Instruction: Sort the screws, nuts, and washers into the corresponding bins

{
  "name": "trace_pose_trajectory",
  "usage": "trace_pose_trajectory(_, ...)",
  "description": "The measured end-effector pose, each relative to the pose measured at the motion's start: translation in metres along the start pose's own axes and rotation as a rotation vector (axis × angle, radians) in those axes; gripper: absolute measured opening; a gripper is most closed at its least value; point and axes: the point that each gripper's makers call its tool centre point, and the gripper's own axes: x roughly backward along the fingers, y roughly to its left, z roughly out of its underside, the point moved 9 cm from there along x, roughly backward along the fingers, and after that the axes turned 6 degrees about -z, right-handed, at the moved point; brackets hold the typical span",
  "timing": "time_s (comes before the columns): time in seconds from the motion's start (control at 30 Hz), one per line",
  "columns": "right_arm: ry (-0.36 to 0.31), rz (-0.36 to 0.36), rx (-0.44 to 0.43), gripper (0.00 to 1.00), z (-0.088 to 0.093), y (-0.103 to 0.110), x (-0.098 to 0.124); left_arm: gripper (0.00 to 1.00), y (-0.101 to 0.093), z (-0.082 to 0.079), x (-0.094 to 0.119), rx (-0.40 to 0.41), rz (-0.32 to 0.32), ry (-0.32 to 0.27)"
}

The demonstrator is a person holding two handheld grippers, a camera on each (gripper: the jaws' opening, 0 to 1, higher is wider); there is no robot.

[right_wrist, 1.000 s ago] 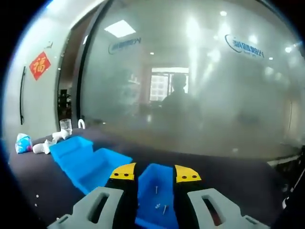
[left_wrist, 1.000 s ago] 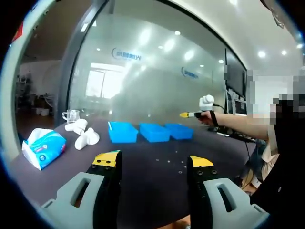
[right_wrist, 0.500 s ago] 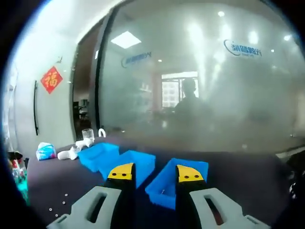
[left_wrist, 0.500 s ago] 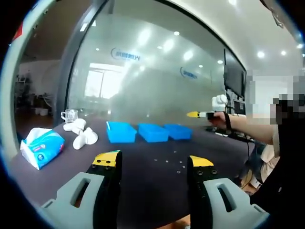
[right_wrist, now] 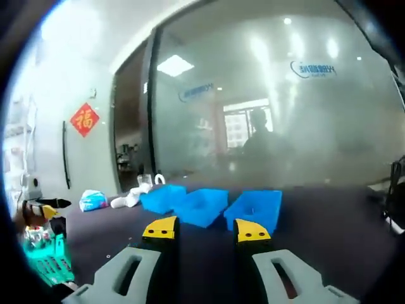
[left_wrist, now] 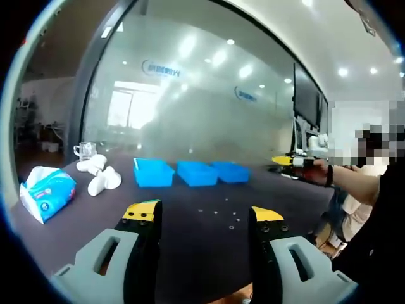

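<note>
Left gripper: jaws wide, empty, aimed at loose hardware on table. Right gripper: jaws apart, empty. Three bins in a row beyond hardware, ready for sorting.

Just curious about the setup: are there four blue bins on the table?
No, the left gripper view shows three blue bins in a row on the dark table.

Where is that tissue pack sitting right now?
In the left gripper view the tissue pack lies on the dark table at far left, beside the white objects, left of the three blue bins.
</note>
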Motion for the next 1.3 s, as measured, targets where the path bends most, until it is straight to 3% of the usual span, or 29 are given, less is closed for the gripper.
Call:
trace_pose_trajectory(0.13,0.002,-0.014,0.014,0.29,0.010,0.011,0.026,0.53,0.000,0.000,-0.002,-0.001,-0.008,0.001)
trace_pose_trajectory(0.37,0.014,0.010,0.028,0.29,0.019,0.005,0.066,0.53,-0.005,0.003,-0.006,-0.005,0.010,0.019)
trace_pose_trajectory(0.57,0.063,-0.023,0.064,0.30,0.031,0.010,0.083,0.53,-0.008,0.005,-0.008,-0.007,0.018,0.032)
trace_pose_trajectory(0.93,0.120,-0.170,0.149,0.32,0.032,0.029,0.074,0.53,-0.014,0.005,-0.009,-0.019,0.034,0.044)
trace_pose_trajectory(1.03,0.145,-0.240,0.155,0.32,0.031,0.035,0.068,0.53,-0.014,0.004,-0.008,-0.023,0.038,0.046)
trace_pose_trajectory(1.3,0.199,-0.308,0.142,0.33,0.032,0.031,0.051,0.53,-0.018,0.005,-0.006,-0.043,0.070,0.064)
